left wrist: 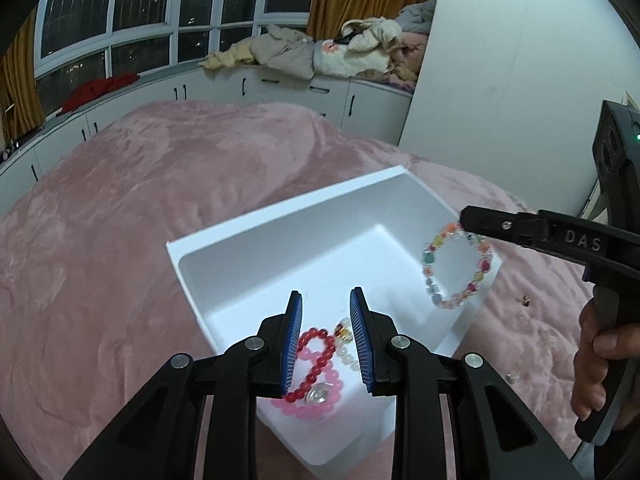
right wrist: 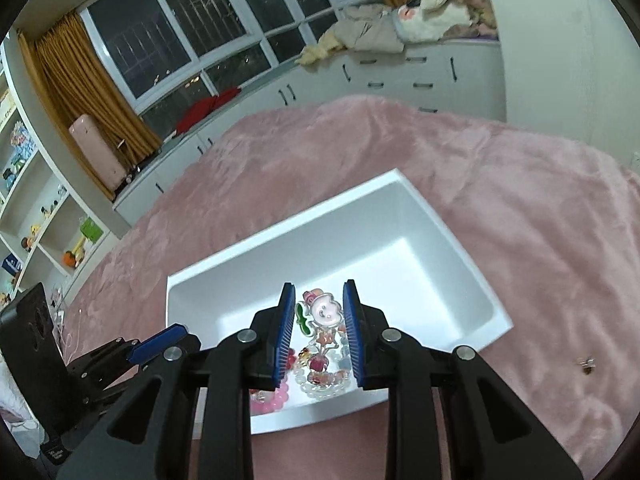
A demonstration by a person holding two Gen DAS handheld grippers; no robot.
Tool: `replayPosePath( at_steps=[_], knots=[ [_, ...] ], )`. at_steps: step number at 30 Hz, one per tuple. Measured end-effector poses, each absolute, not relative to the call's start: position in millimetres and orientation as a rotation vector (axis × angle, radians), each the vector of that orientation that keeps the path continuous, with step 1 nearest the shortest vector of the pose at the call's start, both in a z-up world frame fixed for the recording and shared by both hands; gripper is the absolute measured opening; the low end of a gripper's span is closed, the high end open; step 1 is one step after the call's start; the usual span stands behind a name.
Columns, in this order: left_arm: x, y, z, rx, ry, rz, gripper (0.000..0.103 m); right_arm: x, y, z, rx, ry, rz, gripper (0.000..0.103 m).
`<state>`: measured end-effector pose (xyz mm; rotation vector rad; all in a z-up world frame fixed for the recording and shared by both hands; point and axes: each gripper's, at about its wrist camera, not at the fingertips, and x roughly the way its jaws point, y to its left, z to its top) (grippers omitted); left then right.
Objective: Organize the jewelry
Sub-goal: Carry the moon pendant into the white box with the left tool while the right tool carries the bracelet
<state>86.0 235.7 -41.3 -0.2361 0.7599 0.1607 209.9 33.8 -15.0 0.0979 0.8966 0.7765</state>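
A white foam box (left wrist: 288, 240) (right wrist: 304, 240) sits on the pink blanket. My right gripper (left wrist: 466, 219) (right wrist: 319, 282) is shut on a colourful bead bracelet (left wrist: 427, 258) with an apple charm (right wrist: 326, 308). The bracelet hangs over the right part of the box. My left gripper (left wrist: 327, 294) hovers over the near left corner with its pads (right wrist: 158, 343) a small gap apart and nothing pinched. Through that gap I see a red and pink bead bracelet (left wrist: 308, 380) (right wrist: 272, 400) and a clear-bead piece with an amber charm (left wrist: 344, 332). Both seem to lie on the box floor.
Small loose pieces (left wrist: 524, 300) (left wrist: 512, 378) (right wrist: 587, 366) lie on the blanket (left wrist: 160, 200) right of the box. A person's hand (left wrist: 596, 360) grips the right handle. White cabinets, piled clothes and dark windows line the far side; a white wall stands at the right.
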Motion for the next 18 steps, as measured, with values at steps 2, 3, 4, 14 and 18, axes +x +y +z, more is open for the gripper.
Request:
replayPosePath(
  at_steps=[2, 3, 4, 14, 18],
  knots=[
    [85.0, 238.4, -47.6, -0.245, 0.776, 0.163, 0.030, 209.8, 41.5, -25.4, 0.080, 0.918, 0.782, 0.025],
    [84.7, 238.5, -51.2, -0.248, 0.785, 0.164, 0.030, 209.4, 45.1, -30.9, 0.071, 0.929, 0.782, 0.025],
    [84.1, 238.8, -55.6, -0.247, 0.798, 0.164, 0.030, 209.8, 49.2, -38.4, 0.064, 0.946, 0.780, 0.025],
    [83.1, 233.5, -67.4, -0.231, 0.814, 0.157, 0.054, 207.2, 52.1, -60.3, 0.107, 1.005, 0.803, 0.060],
    [79.7, 234.2, -55.1, -0.238, 0.784, 0.154, 0.065, 208.8, 37.0, -46.9, 0.115, 0.961, 0.780, 0.084]
  ],
)
